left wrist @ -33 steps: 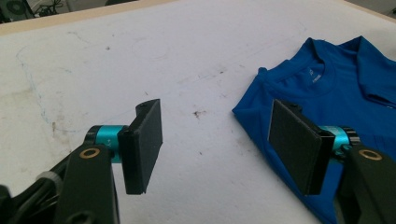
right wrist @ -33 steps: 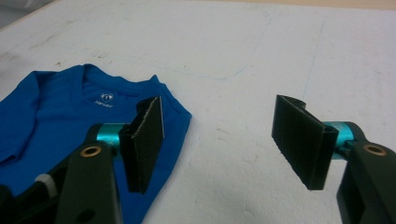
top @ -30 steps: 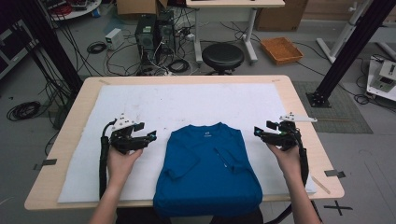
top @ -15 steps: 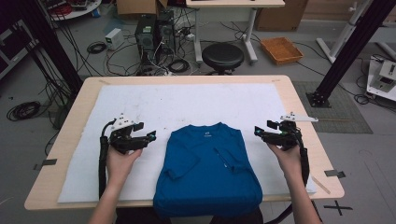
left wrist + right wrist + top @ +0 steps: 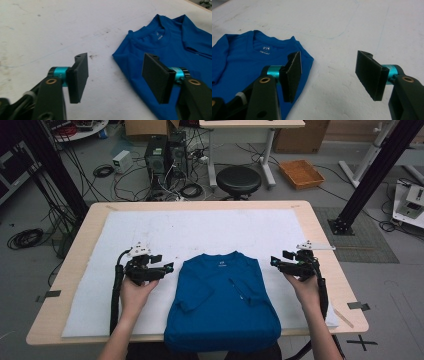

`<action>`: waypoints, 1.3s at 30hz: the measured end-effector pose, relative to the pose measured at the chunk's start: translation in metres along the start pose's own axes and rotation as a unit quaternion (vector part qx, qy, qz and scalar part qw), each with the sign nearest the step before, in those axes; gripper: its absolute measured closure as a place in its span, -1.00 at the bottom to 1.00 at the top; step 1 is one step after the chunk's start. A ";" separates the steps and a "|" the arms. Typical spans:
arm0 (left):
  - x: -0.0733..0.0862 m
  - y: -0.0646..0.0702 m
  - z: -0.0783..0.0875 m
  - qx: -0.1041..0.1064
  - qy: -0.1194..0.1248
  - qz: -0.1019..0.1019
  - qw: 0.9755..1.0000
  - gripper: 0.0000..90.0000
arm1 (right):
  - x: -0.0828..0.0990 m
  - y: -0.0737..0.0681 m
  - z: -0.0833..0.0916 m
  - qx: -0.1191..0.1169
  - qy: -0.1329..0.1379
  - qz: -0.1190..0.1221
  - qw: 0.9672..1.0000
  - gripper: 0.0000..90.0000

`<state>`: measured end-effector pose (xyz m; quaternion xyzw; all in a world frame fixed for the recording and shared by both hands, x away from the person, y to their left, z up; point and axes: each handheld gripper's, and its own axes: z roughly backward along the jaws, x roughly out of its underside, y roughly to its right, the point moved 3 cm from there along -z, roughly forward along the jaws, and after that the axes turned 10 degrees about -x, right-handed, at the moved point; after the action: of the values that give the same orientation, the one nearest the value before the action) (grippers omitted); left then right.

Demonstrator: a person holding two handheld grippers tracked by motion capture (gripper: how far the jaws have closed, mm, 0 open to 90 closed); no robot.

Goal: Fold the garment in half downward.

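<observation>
Two grippers flank blue t-shirt, folded, lying mid white mat, hem at near edge. Left gripper just beside shirt's left shoulder, right gripper beside right shoulder. Both jaws wide, just closing a bit, nothing between them.

A blue T-shirt is lying flat on the white cloth covering the table, near the person's edge and about midway between left and right. It is lying front side up with its round collar pointing away from the person and a small white label showing inside the neck. Both short sleeves are folded inward over the chest, so the shirt is forming a narrow, roughly rectangular shape. Its bottom hem is hanging slightly over the near table edge.
</observation>
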<state>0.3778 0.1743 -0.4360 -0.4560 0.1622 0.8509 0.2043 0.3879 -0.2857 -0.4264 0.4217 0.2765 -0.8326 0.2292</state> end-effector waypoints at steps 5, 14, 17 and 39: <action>0.000 0.010 -0.015 0.017 -0.027 -0.002 0.999 -0.06 | -0.001 -0.005 -0.010 -0.011 -0.007 0.004 1.000 -0.01; 0.004 0.023 -0.031 0.034 -0.059 0.002 0.998 0.03 | 0.002 -0.015 -0.037 -0.026 -0.047 0.004 0.999 0.11; 0.005 0.027 -0.035 0.036 -0.068 -0.006 0.997 0.04 | 0.004 -0.019 -0.044 -0.030 -0.059 0.005 0.998 0.12; 0.007 0.027 -0.042 0.011 -0.085 -0.018 0.996 0.77 | 0.011 -0.018 -0.054 -0.011 -0.086 0.019 0.996 0.75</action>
<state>0.3904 0.1326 -0.4620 -0.3822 0.1454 0.8810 0.2380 0.4015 -0.2384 -0.4575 0.3516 0.2566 -0.8581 0.2724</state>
